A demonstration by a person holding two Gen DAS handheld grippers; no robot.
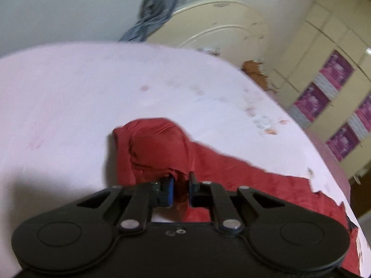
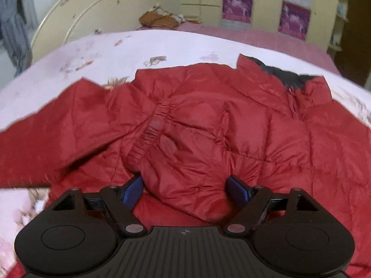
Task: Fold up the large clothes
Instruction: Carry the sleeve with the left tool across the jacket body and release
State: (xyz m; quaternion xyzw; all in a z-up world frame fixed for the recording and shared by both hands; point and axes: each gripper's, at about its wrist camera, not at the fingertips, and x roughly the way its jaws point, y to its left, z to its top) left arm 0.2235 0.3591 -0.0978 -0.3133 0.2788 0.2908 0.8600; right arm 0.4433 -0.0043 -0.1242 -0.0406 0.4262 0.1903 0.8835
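Note:
A red puffer jacket (image 2: 208, 120) lies spread on a bed with a pale floral sheet (image 2: 92, 51); its dark lining shows at the collar (image 2: 285, 76). My left gripper (image 1: 181, 185) is shut on a bunched end of the red jacket (image 1: 157, 143), which rises in a lump above the sheet (image 1: 69, 92). My right gripper (image 2: 185, 187) is open, its blue pads (image 2: 236, 190) on either side of a puffy fold of the jacket with an elastic cuff (image 2: 153, 125) just beyond.
A cream headboard (image 2: 76, 18) stands at the bed's far end, with a brown cloth bundle (image 2: 160, 19) near it. Cream wardrobe doors with purple posters (image 2: 236, 4) stand behind. Grey cloth (image 1: 155, 11) hangs by the wall.

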